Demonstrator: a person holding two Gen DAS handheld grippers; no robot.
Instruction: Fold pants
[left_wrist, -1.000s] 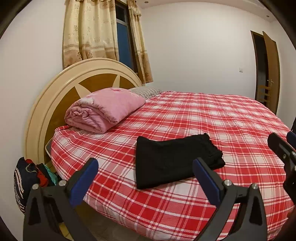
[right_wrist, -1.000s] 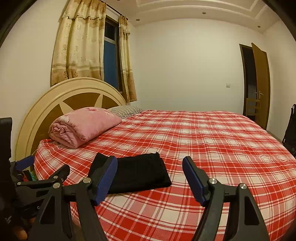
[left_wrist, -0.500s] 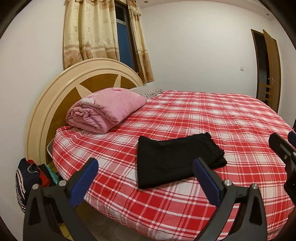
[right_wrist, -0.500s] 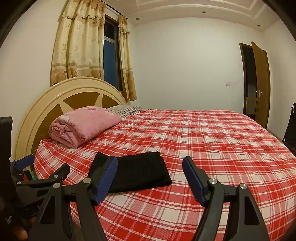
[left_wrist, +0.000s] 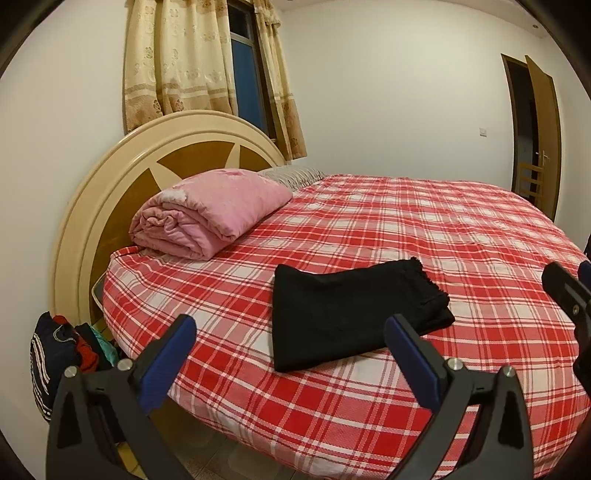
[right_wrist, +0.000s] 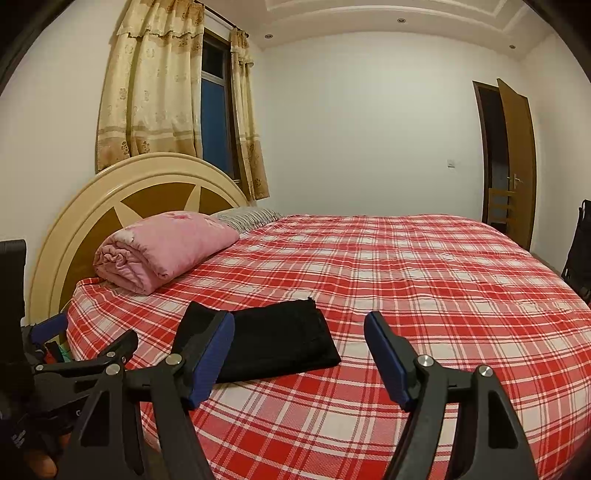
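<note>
The pants (left_wrist: 354, 314) lie folded into a compact rectangle on the bed (left_wrist: 424, 229), so folding appears complete; my left gripper (left_wrist: 291, 354) and right gripper (right_wrist: 299, 354) hover empty, jaws apart.

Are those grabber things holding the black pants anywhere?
No, nothing is held. The left hand-held gripper and the right hand-held gripper are both open and empty, and the folded black pants lie untouched on the bed.
</note>
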